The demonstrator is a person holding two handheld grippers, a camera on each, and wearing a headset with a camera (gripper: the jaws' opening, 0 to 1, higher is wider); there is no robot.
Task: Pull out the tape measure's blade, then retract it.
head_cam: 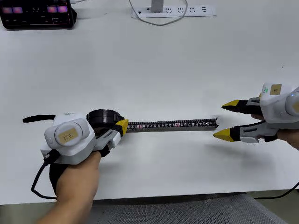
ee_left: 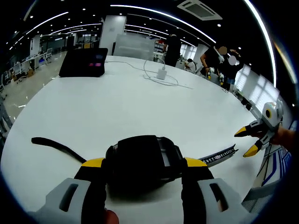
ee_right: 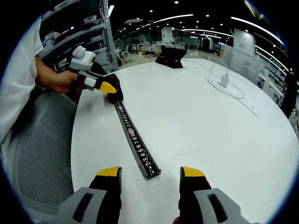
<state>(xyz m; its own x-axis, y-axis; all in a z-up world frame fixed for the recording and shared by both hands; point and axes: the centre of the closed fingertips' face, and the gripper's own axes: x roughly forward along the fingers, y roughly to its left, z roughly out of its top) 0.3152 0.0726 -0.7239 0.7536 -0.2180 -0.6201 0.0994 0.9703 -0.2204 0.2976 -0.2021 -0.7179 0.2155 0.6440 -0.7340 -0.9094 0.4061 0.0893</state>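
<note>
Jaws of the left gripper (ee_left: 145,164) are clamped on the case of the tape measure (head_cam: 105,117), one each side, probably to pin it so that the blade (head_cam: 173,124) cannot drag it. Jaws of the right gripper (head_cam: 227,120) stand apart and grip nothing; the tips are just right of the blade's end, not touching.

The case sits near-left on the white table (head_cam: 187,60). The blade runs right, flat, dark with pale numerals and red marks. A black strap (head_cam: 37,118) trails left. Pull-out looks done, retraction not yet.
</note>
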